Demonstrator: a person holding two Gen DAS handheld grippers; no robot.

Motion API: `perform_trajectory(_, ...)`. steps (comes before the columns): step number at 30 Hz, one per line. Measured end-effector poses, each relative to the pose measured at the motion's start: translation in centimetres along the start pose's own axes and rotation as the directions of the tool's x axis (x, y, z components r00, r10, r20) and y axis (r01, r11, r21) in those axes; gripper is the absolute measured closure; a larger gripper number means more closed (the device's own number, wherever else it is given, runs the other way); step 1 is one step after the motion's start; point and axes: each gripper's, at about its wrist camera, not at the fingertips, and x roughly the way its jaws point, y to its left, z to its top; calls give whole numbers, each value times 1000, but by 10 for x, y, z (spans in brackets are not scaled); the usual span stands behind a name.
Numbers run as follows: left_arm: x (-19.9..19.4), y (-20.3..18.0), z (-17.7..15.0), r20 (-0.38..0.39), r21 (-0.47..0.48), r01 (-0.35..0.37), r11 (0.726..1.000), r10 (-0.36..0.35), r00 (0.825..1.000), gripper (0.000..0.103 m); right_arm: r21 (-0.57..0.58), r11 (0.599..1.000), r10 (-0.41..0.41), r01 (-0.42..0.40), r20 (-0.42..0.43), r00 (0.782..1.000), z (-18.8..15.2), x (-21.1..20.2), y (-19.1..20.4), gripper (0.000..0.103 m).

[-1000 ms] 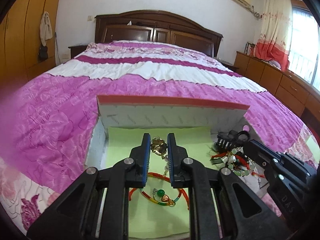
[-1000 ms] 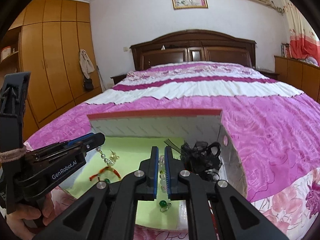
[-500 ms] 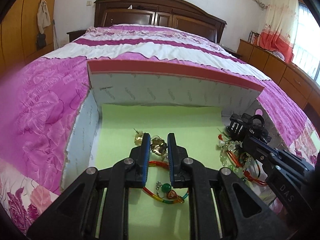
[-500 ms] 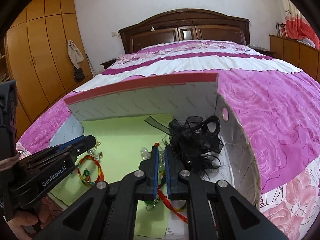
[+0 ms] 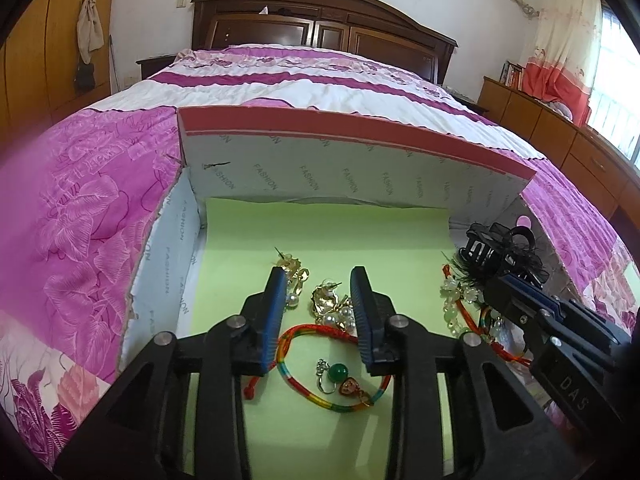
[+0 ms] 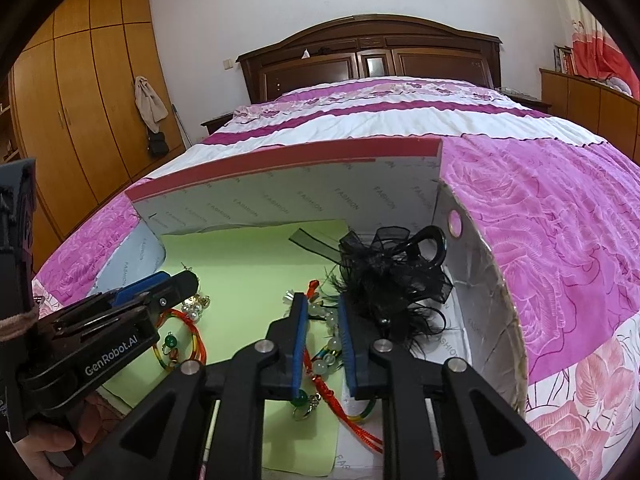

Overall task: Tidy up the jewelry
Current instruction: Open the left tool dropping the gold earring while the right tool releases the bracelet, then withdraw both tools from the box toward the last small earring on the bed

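Note:
A white cardboard box [image 5: 344,168] with a green liner [image 5: 328,232] lies on the bed. My left gripper [image 5: 320,284] is open inside it, its fingers either side of a gold and pearl earring [image 5: 330,304]. A second gold earring [image 5: 290,270] lies by the left finger. A red multicolour cord bracelet [image 5: 312,360] and a green bead ring [image 5: 336,372] lie below. My right gripper [image 6: 323,308] is open over a pale bead bracelet [image 6: 328,344] with a red cord [image 6: 352,424], next to a black hair clip [image 6: 396,276].
The box walls [image 6: 472,304] rise on the left, back and right. The pink and white bedspread [image 5: 80,220] surrounds the box. A wooden headboard [image 6: 368,60] and wardrobe [image 6: 80,100] stand behind. Each gripper shows in the other's view, the right one [image 5: 532,312], the left one [image 6: 160,288].
Both grippers have opened and let go of the jewelry they held. Both have dropped lower into the box; the earring and the bead bracelet now rest on the liner.

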Motion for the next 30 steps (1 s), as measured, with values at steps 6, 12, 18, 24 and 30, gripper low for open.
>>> perform_trajectory(6, -1, 0, 0, 5, 0, 5, 1000, -5, 1000, 77, 3, 1000, 3, -3, 6, 1000, 0, -2, 0, 85)
perform_trajectory(12, -14, 1, 1, 36, -2, 16, 1000, -16, 999, 77, 31, 999, 11, -13, 50, 999, 2, -17, -3, 80)
perform_trajectory(18, -37, 0, 7, 62, 15, 30, 999, -31, 998, 77, 47, 999, 23, -27, 81, 996, 5, -34, -2, 79)
perform_trajectory(24, -64, 1, 13, 78, 8, 49, 999, -49, 996, 77, 30, 999, 39, -43, 122, 992, 9, -61, 6, 78)
perform_trajectory(30, -90, -1, 10, 85, 19, 39, 999, -41, 996, 76, 40, 998, 47, -53, 148, 988, 10, -86, 8, 77)
